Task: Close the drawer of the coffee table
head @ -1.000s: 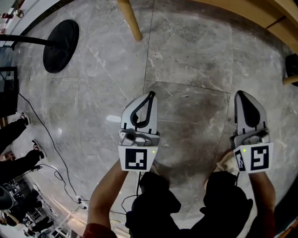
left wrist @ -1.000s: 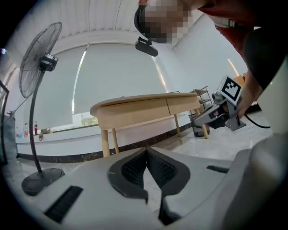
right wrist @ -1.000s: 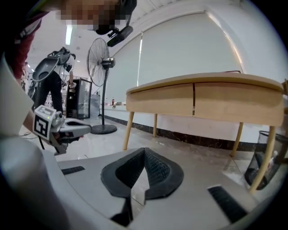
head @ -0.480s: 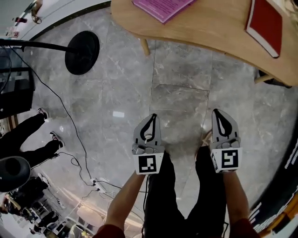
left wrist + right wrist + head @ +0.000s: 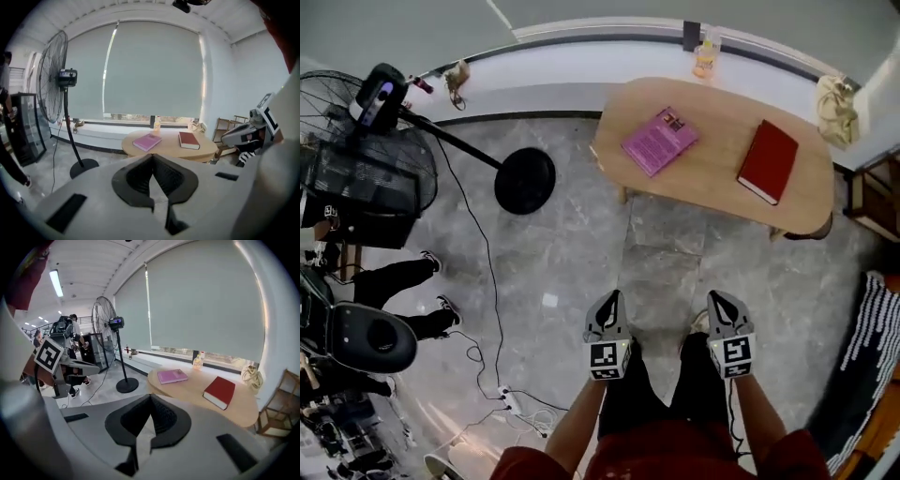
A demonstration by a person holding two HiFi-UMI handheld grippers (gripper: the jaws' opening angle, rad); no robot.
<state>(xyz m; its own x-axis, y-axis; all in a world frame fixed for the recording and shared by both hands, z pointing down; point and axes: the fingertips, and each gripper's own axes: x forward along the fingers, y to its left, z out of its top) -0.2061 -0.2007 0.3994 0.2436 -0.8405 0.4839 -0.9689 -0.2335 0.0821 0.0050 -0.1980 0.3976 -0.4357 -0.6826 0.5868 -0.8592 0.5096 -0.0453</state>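
Observation:
The oval wooden coffee table (image 5: 712, 187) stands by the window sill, a pink book (image 5: 659, 141) and a red book (image 5: 768, 161) on its top. No drawer front shows in any view. My left gripper (image 5: 609, 302) and right gripper (image 5: 716, 302) hang side by side over the grey floor, well short of the table, both shut and empty. In the left gripper view the table (image 5: 168, 147) lies beyond the closed left gripper (image 5: 152, 157). The right gripper view shows the table (image 5: 197, 385) past the closed right gripper (image 5: 150, 397).
A tall pedestal fan (image 5: 356, 150) with a round black base (image 5: 525, 180) stands left of the table. A cable and power strip (image 5: 508, 401) lie on the floor. A person's legs (image 5: 403, 281) are at the left. A bottle (image 5: 705, 58) and a bag (image 5: 836, 111) sit on the sill.
Both grippers have risen together, and the head view has lifted from bare floor to take in the whole table, the fan and the sill. The jaws stayed closed.

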